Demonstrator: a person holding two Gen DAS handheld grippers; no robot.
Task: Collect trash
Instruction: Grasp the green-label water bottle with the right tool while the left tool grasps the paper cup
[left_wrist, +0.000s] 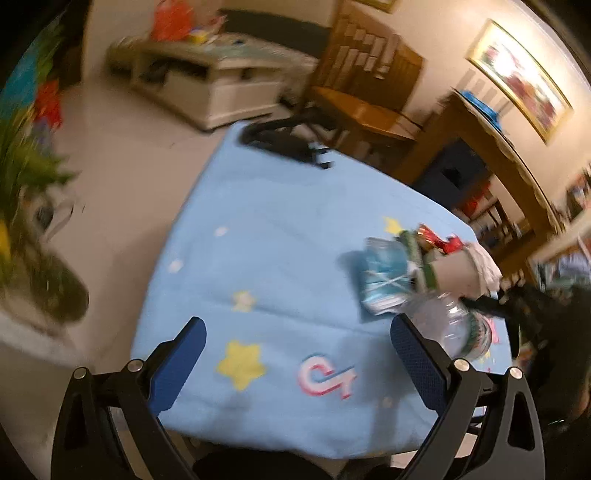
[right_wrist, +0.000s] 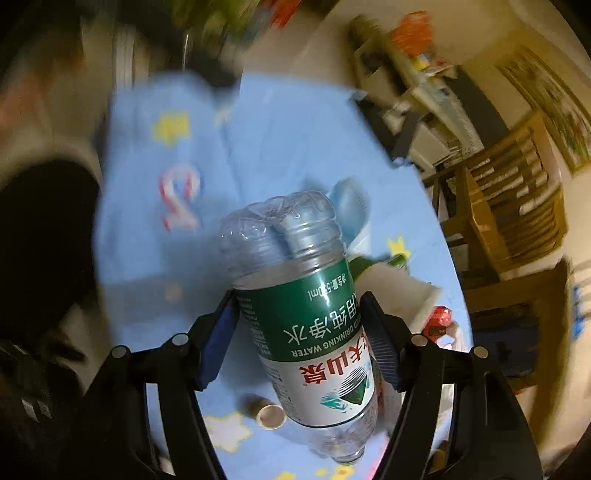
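My right gripper (right_wrist: 299, 314) is shut on a clear plastic water bottle (right_wrist: 295, 280) with a green and white label, held above the blue star-patterned tablecloth (right_wrist: 266, 133). The bottle also shows in the left wrist view (left_wrist: 458, 325), at the right. My left gripper (left_wrist: 299, 332) is open and empty over the tablecloth (left_wrist: 280, 236). A pile of trash lies right of it: a blue packet (left_wrist: 384, 277), a cardboard tube (left_wrist: 454, 273), a red wrapper (left_wrist: 443, 240) and white tissue (left_wrist: 487, 266). A small cardboard roll (right_wrist: 267, 411) lies under the bottle.
A black object (left_wrist: 288, 138) lies at the table's far edge. Wooden chairs (left_wrist: 373, 92) and a wooden sideboard (left_wrist: 491, 147) stand beyond the table. A white low cabinet (left_wrist: 221, 81) stands across the floor. A plant (left_wrist: 26, 192) is at the left.
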